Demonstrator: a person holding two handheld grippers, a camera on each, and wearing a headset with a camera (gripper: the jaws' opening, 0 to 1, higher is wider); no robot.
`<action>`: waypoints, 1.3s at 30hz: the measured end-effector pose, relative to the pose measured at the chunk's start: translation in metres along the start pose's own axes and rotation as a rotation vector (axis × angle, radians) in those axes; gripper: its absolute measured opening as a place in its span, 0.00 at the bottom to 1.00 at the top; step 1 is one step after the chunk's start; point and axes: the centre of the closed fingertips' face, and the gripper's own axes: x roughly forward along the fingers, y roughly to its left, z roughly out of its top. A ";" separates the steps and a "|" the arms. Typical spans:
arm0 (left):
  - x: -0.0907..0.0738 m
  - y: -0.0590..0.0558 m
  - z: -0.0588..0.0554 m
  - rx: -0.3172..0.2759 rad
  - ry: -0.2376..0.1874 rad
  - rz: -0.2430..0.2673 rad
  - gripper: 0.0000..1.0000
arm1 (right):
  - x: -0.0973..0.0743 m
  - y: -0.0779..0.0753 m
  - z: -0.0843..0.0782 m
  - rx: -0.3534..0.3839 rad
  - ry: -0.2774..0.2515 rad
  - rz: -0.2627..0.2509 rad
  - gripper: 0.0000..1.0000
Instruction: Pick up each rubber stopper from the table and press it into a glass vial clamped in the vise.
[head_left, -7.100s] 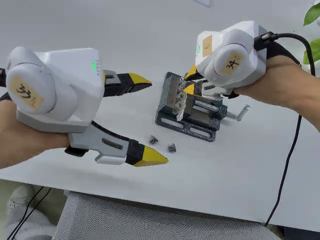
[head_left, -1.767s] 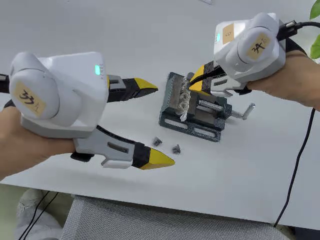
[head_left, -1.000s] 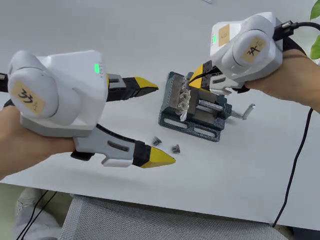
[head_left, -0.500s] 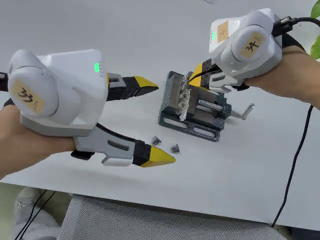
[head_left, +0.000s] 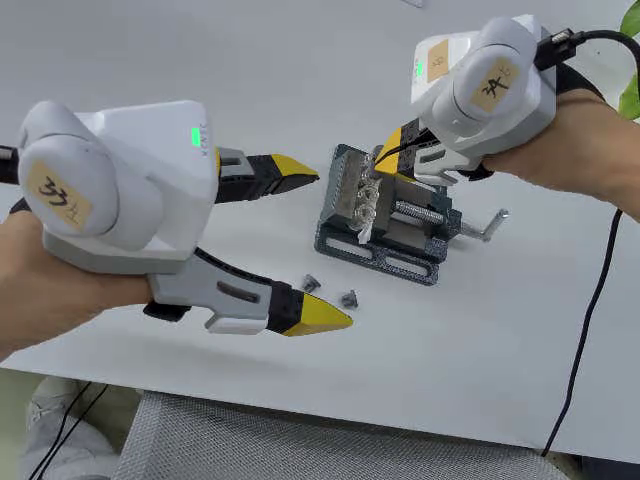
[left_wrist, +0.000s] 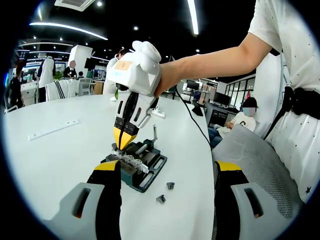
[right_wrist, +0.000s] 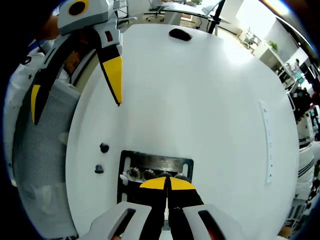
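Clear glass vials line the dark metal vise on the white tabletop; two small grey stoppers lie nearer its front edge. Right gripper, jaws together, hangs over the vials; left gripper gapes wide.

Right gripper: jaws, parted seven seconds ago with one yellow tip above the other, now meet tip to tip. The body, then low against the vise, now sits higher and farther right. The tips now hang over the far end of the row of glass vials; contact with them cannot be told.
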 end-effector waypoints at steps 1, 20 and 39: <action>0.000 0.000 0.000 0.000 0.000 0.000 0.74 | 0.000 0.000 0.000 0.005 0.001 0.001 0.00; -0.003 0.002 0.003 0.012 0.015 0.011 0.75 | -0.002 -0.001 0.000 0.071 -0.066 -0.011 0.00; -0.005 0.006 0.012 0.055 0.051 0.027 0.81 | -0.045 -0.008 -0.007 0.229 -0.218 -0.109 0.08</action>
